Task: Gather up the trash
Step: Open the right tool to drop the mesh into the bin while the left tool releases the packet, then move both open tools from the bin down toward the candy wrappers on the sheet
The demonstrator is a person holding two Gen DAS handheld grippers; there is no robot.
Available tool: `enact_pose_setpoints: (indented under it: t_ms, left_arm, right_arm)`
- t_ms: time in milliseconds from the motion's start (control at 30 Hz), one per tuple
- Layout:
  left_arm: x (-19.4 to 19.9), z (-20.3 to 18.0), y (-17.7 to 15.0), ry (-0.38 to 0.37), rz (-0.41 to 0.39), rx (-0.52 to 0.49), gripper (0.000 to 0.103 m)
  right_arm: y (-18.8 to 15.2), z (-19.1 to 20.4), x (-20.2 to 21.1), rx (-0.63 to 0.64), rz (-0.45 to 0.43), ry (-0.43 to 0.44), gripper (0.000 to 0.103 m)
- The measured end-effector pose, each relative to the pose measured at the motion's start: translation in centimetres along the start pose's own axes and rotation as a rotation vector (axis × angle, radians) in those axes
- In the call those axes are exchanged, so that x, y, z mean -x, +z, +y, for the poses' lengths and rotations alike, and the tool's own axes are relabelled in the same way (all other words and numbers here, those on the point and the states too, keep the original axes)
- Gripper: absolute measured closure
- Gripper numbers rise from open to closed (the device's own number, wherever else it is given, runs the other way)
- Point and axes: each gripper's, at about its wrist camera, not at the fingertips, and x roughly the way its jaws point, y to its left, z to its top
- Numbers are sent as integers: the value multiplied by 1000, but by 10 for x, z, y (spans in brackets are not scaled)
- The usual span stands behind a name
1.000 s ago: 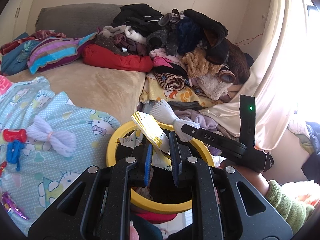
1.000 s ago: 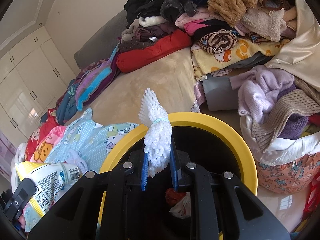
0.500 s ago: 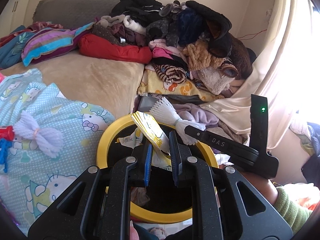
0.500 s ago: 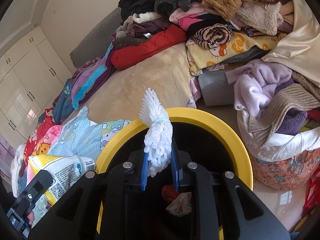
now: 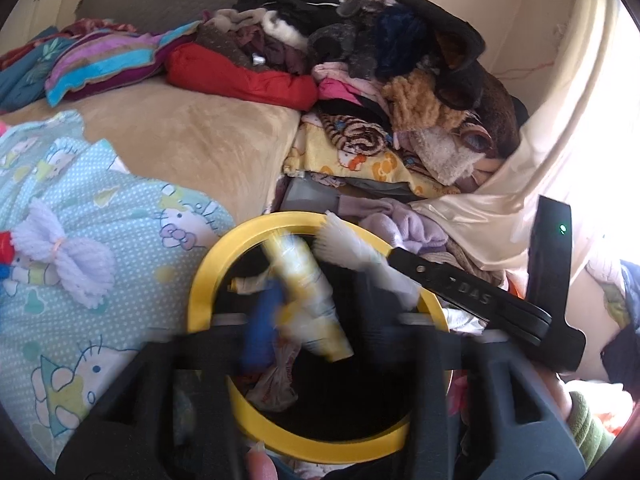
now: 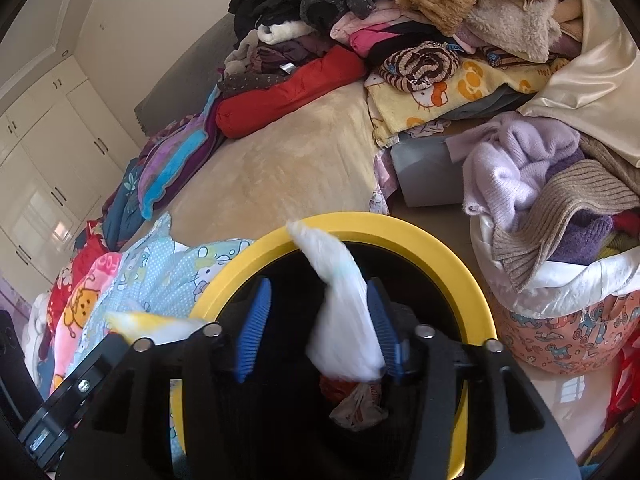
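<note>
Landmark: the round black bin with a broad yellow plastic rim [image 5: 208, 280] [image 6: 436, 240], seen from above in both wrist views.

Behind the bin lies the wide bed with a tan plush cover [image 5: 188, 140] [image 6: 280, 176]. Beyond that cover rises a tall heap of mixed clothing [image 5: 360, 60] [image 6: 400, 20], with a long red padded roll [image 5: 240, 76] [image 6: 288, 88] at its foot. Left of the bin spreads a pale blue dotted cartoon-print sheet [image 5: 100, 208] [image 6: 160, 268], bearing a lilac yarn bundle tied at its middle [image 5: 64, 252]. Right of the bin stands a cloth basket with a pink printed wall [image 6: 568, 336], filled with knitwear.

Over the bin's mouth the left gripper [image 5: 316, 316], blurred, has its jaws opening; the yellow-and-white crumpled snack packet [image 5: 304, 292] is between them, tilted, and whether either pad touches it cannot be told. The right gripper [image 6: 316, 332] also has its jaws opening over the bin; the white fringed yarn bundle [image 6: 344, 320] lies against the right blue ribbed pad and well clear of the left one, its tip crossing the far rim. Deep inside the bin rests crumpled wrapper trash [image 6: 358, 404] [image 5: 276, 380].
</note>
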Motion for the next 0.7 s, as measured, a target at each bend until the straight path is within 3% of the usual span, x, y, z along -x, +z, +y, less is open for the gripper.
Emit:
enact_pose_setpoints:
  t_ms: [67, 133, 433, 700]
  left_arm:
    - [7, 4, 0, 10, -15, 18, 31]
    - [15, 5, 0, 41, -29, 13, 10]
    - [52, 24, 2, 133, -81, 49, 10]
    - [76, 34, 3, 165, -131, 67, 10]
  right_arm:
    - [1, -1, 1, -5, -3, -6, 43]
    - [1, -2, 3, -12, -12, -14, 37]
    - [4, 10, 14, 15, -50, -14, 31]
    - [2, 38, 21, 79, -75, 11, 28]
